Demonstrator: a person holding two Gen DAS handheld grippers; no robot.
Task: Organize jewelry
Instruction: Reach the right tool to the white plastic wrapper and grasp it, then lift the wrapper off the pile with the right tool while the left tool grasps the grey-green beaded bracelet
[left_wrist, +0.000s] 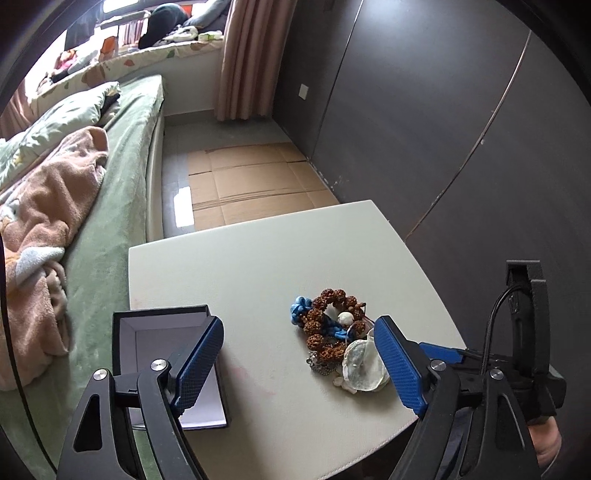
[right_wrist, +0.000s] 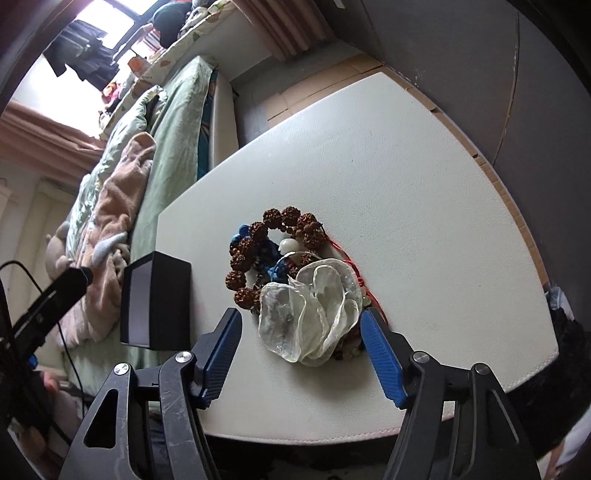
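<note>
A heap of jewelry lies on the white table (left_wrist: 258, 258): a brown knobbly bead bracelet (left_wrist: 325, 306), a blue braided band (left_wrist: 297, 308), a white bead, thin chains and a sheer white fabric piece (left_wrist: 360, 365). An open black box (left_wrist: 162, 332) with a white inside stands at the table's left edge. My left gripper (left_wrist: 297, 328) is open, with one finger over the box and the other beside the heap. In the right wrist view my right gripper (right_wrist: 301, 317) is open and straddles the sheer fabric (right_wrist: 310, 317); the pads do not press it. The bead bracelet (right_wrist: 258, 240) and box (right_wrist: 159, 302) lie beyond.
A bed with a green sheet (left_wrist: 122, 177) and a pink blanket (left_wrist: 55, 206) runs along the table's left side. Flattened cardboard (left_wrist: 251, 181) covers the floor behind. A dark cabinet wall (left_wrist: 443, 110) stands to the right. A red cord (right_wrist: 351, 266) trails from the heap.
</note>
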